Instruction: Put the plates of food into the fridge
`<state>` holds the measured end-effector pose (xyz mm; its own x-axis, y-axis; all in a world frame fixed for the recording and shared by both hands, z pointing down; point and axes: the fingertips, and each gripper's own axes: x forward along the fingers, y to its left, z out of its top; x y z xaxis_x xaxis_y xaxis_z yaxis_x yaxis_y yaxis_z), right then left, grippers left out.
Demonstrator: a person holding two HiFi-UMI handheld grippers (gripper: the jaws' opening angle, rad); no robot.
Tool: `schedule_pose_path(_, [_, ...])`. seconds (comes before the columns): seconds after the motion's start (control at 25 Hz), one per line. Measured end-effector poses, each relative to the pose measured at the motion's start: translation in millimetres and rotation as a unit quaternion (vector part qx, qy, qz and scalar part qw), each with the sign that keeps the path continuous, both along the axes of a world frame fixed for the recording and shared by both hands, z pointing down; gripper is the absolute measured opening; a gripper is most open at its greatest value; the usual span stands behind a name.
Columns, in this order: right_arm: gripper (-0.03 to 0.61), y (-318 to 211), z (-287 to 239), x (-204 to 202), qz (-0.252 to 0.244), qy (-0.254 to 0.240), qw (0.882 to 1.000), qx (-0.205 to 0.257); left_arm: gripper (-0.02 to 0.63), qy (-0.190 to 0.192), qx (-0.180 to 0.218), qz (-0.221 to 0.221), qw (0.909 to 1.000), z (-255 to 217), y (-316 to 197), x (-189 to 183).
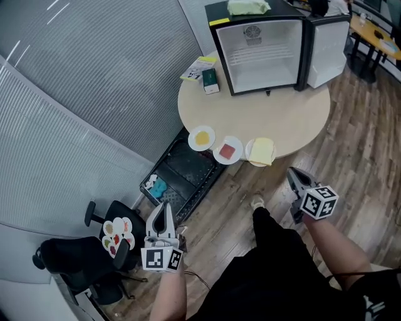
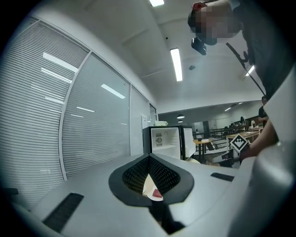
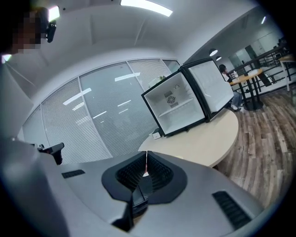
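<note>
Three plates sit at the near edge of the round table (image 1: 269, 116): one with yellow food (image 1: 202, 138), one with red food (image 1: 227, 151), one with a pale yellow slab (image 1: 261, 151). The small black fridge (image 1: 263, 53) stands at the table's back, its door (image 1: 327, 45) swung wide and its white shelves bare. My left gripper (image 1: 165, 205) hangs low and left of the table, over the floor, jaws shut with nothing in them. My right gripper (image 1: 292, 171) is shut and empty, just below the table's edge near the slab plate. The fridge (image 3: 178, 104) shows ahead in the right gripper view.
A green box (image 1: 210, 80) and a leaflet (image 1: 199, 67) lie left of the fridge. A green cloth (image 1: 248, 6) rests on top of it. A black cart (image 1: 182, 175) stands under the table's left edge. A black office chair (image 1: 69, 260) and a blind-covered glass wall (image 1: 94, 94) are to the left.
</note>
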<state>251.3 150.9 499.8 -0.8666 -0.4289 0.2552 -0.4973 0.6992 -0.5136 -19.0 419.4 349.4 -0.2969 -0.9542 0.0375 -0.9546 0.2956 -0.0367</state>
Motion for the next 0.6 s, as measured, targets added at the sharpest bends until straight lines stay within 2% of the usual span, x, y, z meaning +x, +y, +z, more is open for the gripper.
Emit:
schedule_pose_path(0.16, [0.008,-8,27,-14,-0.016,-0.006,1.000,-0.022,0.005,-0.001,-0.015,-0.001,0.9999,9,-7,-9])
schedule_pose_path(0.32, [0.008,-21,55,-24,-0.004,-0.001,0.999,-0.045,0.005,0.006,-0.036,-0.004,0.9993,24,-16,-23])
schedule_pose_path(0.48, [0.071,-32,85,-42,-0.010,0.006,0.997,-0.072,0.005,0.003,-0.050,-0.003,0.9987,32,-35,-44])
schedule_pose_path(0.6, [0.122,-40,107,-52,-0.011,0.020,0.996,-0.088,0.005,-0.007,-0.063,0.013,0.9979,34,-55,-52])
